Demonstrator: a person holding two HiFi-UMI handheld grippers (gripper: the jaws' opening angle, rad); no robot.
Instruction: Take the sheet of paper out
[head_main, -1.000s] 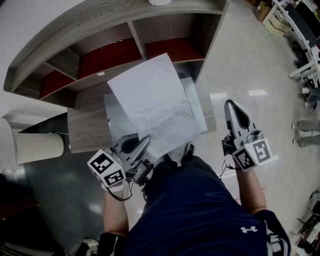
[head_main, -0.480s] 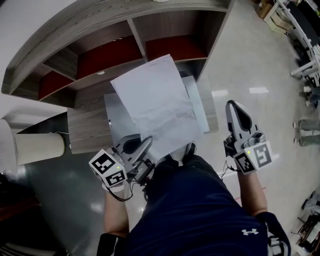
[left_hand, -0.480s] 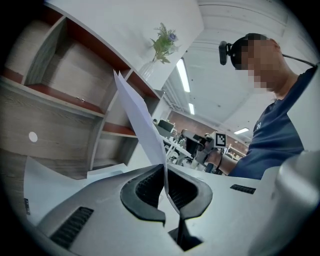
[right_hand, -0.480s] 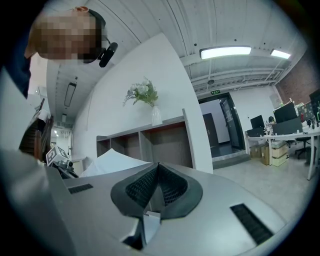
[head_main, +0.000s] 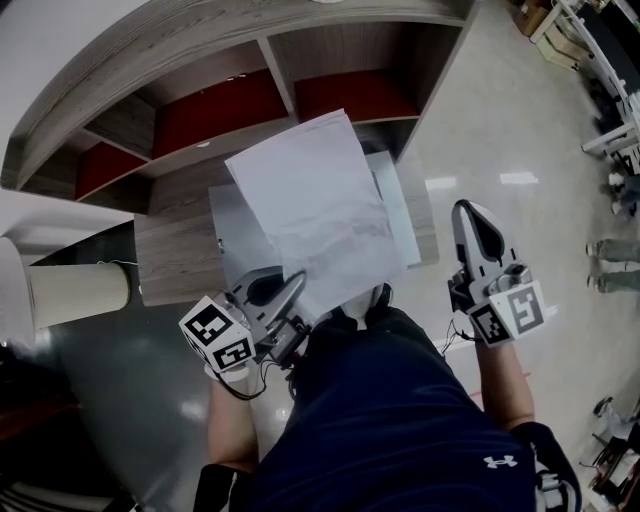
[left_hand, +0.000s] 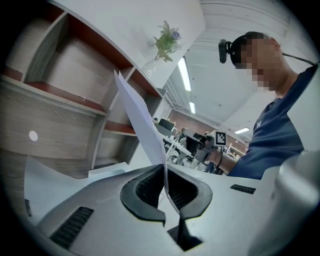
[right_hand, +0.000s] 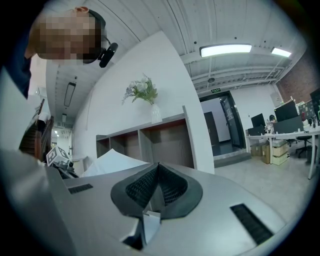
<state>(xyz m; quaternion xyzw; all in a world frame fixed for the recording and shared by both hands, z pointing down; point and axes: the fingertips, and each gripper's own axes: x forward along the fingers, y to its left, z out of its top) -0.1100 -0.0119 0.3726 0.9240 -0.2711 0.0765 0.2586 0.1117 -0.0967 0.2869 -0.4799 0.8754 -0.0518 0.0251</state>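
A white sheet of paper (head_main: 318, 205) stands slanted above a low wooden counter (head_main: 170, 255), its near edge pinched in my left gripper (head_main: 293, 284), which is shut on it. In the left gripper view the sheet (left_hand: 136, 112) rises edge-on from between the closed black pads (left_hand: 145, 185). Under it, a translucent plastic sleeve (head_main: 395, 205) lies flat on the counter. My right gripper (head_main: 467, 212) hovers to the right of the counter over the floor. Its jaws meet with nothing between them in the right gripper view (right_hand: 156, 172).
A wooden shelf unit with red back panels (head_main: 225, 105) stands behind the counter, with a vase of flowers (left_hand: 165, 42) on top. A white cylinder (head_main: 70, 295) is at the left. Desks and chairs (head_main: 610, 90) line the far right. The person's shoe (head_main: 376, 298) is by the counter's near edge.
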